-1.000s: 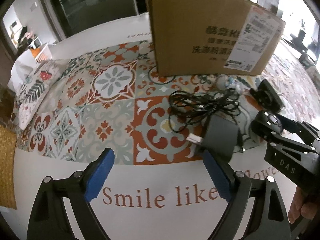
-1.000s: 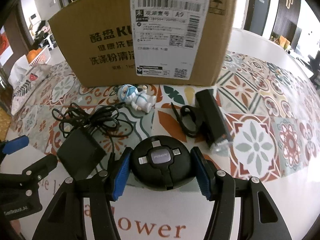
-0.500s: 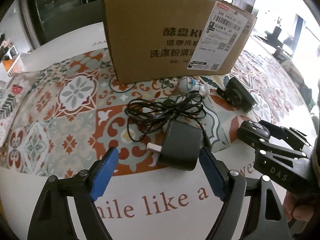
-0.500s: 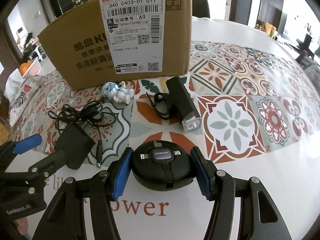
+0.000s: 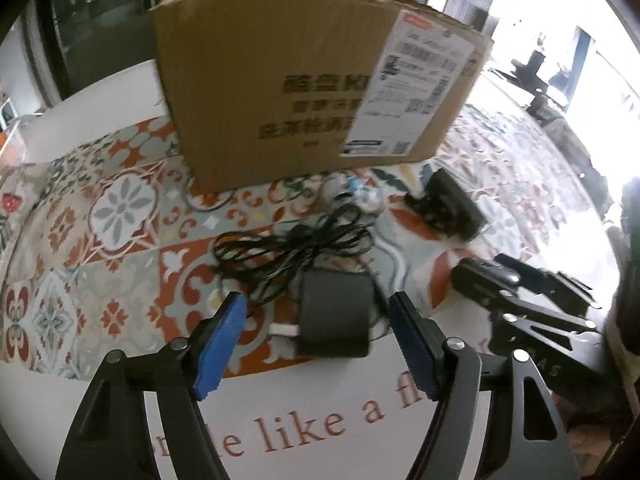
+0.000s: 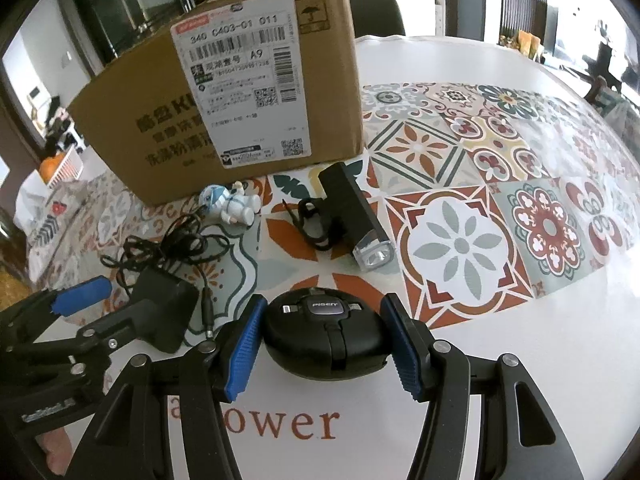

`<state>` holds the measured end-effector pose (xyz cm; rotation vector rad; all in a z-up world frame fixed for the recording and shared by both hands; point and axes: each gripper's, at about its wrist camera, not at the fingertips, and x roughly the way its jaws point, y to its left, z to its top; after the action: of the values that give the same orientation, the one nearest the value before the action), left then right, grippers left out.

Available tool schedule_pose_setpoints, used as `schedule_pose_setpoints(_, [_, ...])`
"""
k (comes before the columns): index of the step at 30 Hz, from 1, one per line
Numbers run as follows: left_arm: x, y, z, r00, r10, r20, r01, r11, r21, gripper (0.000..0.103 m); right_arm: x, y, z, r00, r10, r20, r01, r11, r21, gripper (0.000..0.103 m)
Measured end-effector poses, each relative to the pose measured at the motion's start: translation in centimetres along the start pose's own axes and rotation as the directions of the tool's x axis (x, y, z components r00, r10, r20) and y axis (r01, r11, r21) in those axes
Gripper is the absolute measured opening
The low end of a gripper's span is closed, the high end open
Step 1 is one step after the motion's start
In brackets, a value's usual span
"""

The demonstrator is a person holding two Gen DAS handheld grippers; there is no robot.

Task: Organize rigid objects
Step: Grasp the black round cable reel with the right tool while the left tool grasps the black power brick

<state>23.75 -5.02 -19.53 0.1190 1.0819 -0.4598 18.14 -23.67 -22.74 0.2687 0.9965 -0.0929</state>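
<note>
Broadly, the counter (image 6: 520, 360) wears a white cloth with a band of patterned tiles and red lettering along its near edge. A big cardboard box (image 6: 132, 120) with a white shipping label stands at the back of the tiled band. In front of it, from left to right in the right wrist view, lie a black power adapter (image 5: 334, 316) with its tangled cord (image 5: 296, 240), a small white and blue astronaut figure (image 6: 232, 202), and a black bike light (image 6: 352, 216) with a strap, lens toward the camera.

The left gripper (image 5: 316, 344) has its jaws just closing in around the adapter; its blue pads (image 5: 218, 344) stand either side of the adapter with gaps showing, so it is not yet clamped. The right gripper (image 6: 324, 346) is clenched on a round black cable reel (image 6: 326, 336), a blue pad against each side, just above the white cloth.
</note>
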Motion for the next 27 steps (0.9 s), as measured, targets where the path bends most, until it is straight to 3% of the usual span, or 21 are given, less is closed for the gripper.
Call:
schedule_pose_setpoints(4, [0.3, -0.8, 0.0, 0.999, -0.015, -0.037, 0.015, 1.0, 0.0, 0.058, -0.1, -1.0, -0.1, 1.0, 0.014, -0.004, -0.014, 0.999, 0.04, 0.059])
schedule_pose_setpoints(17, [3.4, -1.7, 0.9, 0.996, 0.021, -0.085, -0.02, 1.0, 0.018, 0.049, 0.2, -1.9, -0.1, 1.0, 0.003, -0.006, -0.003, 0.998, 0.06, 0.059])
schedule_pose_setpoints(27, [3.8, -1.2, 0.6, 0.998, 0.004, -0.061, -0.003, 1.0, 0.007, 0.042, 0.5, -1.7, 0.0, 1.0, 0.003, -0.021, -0.002, 0.999, 0.052, 0.058])
